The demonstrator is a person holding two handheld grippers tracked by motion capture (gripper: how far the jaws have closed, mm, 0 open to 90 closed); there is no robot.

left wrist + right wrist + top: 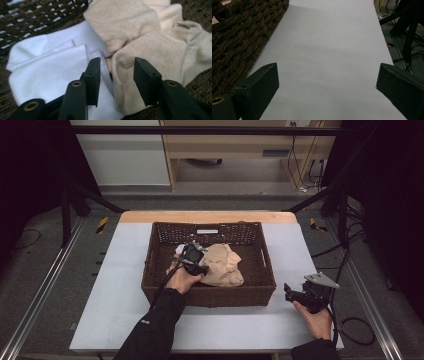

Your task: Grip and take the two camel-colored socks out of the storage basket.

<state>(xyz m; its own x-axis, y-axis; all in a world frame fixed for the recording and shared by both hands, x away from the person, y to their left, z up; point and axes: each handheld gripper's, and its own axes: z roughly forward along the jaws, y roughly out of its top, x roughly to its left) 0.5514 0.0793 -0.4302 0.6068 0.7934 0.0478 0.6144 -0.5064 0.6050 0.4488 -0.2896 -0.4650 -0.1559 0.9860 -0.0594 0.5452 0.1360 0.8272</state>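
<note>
The left gripper [116, 75] is inside the brown woven basket [260, 251], its jaws partly open and holding nothing, with a fold of the beige cloth [160, 47] lying between their tips and the white cloth [50, 72] under and beside the left jaw. The right gripper [327, 85] is outside the basket over the bare white table [332, 45], jaws wide open and empty; the basket wall is close beside its left jaw and the table edge just beyond its right jaw. No writing can be read.
</note>
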